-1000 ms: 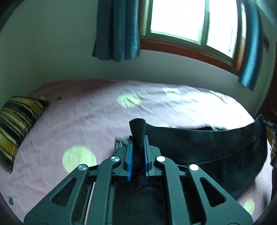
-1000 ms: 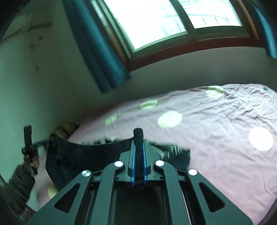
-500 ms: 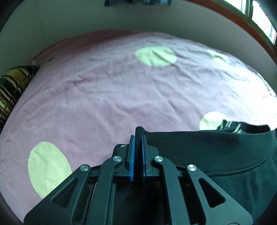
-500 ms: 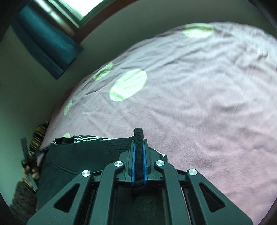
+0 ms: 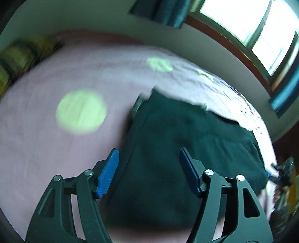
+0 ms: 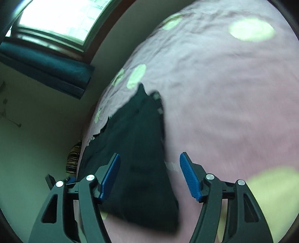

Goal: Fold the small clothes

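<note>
A black garment (image 5: 186, 145) lies spread on the pink bedsheet (image 5: 56, 149), blurred by motion. My left gripper (image 5: 149, 172) hovers over its near left edge, jaws opening, blue pads clear of the cloth below. In the right wrist view the same black garment (image 6: 142, 153) runs away from me along the bed's left side. My right gripper (image 6: 150, 176) stands above its near right corner, jaws opening, pads not pressing on anything. The right gripper (image 5: 282, 170) shows small at the far right of the left wrist view.
The pink bedsheet (image 6: 224, 93) carries pale green dots (image 5: 81, 112). A striped yellow pillow (image 5: 20, 58) lies at the bed's far left. A window (image 5: 252, 24) with teal curtains (image 5: 160, 11) sits behind the bed. The wall (image 6: 37, 121) borders the bed.
Both grippers let go of the black garment and their jaws spread apart. The garment, held up and stretched between them before, now lies on the bed. Both hands sank and rolled.
</note>
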`<state>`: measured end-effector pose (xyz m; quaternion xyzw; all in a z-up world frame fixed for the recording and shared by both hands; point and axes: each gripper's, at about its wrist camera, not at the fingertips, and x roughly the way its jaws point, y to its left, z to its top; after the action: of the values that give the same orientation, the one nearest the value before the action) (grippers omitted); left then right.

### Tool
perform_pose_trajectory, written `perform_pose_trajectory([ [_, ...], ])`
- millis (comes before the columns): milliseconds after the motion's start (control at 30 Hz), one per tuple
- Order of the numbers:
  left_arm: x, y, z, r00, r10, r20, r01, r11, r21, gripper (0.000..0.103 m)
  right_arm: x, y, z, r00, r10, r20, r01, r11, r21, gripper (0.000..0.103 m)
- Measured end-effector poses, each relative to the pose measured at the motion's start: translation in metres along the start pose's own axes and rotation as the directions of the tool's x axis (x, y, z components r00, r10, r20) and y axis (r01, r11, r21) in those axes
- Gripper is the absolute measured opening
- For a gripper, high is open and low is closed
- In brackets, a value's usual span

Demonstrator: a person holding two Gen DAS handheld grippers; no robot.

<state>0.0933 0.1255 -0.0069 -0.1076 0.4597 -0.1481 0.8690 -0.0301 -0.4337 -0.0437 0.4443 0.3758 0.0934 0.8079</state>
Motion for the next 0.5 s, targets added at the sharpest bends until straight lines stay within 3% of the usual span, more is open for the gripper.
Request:
perform_pose_trajectory([
  [133,-0.017,0.019,-0.044,1.0,-0.013,-0.02,0.012,0.997,-0.07,0.067,-0.006,-0.017,-0.035,1.0,0.01,-0.016,-0.009,0.998,0.064,0.066],
  [267,-0.01,0.019,-0.059,0.997,-0.063,-0.039,0.059,0.993,-0.1,0.067,-0.001,-0.007,-0.045,0.999,0.04,-0.017,-0.039,0.998,0.05,0.066],
  [333,-0.001,0.02,-0.056,0.995,-0.096,-0.033,0.09,0.986,-0.14,0.067,0.008,-0.001,-0.047,0.999,0.029,-0.027,-0.029,0.999,0.03,0.054],
  [400,0.01,0.022,-0.051,0.994,-0.106,-0.026,0.099,0.979,-0.179,0.064,0.011,0.001,-0.048,0.998,-0.049,-0.026,0.049,0.999,-0.017,0.03],
  [500,0.028,0.024,-0.052,0.996,-0.065,-0.056,0.053,0.979,-0.197,0.054,0.007,-0.002,-0.051,0.998,-0.064,-0.012,0.063,0.996,-0.064,0.023],
])
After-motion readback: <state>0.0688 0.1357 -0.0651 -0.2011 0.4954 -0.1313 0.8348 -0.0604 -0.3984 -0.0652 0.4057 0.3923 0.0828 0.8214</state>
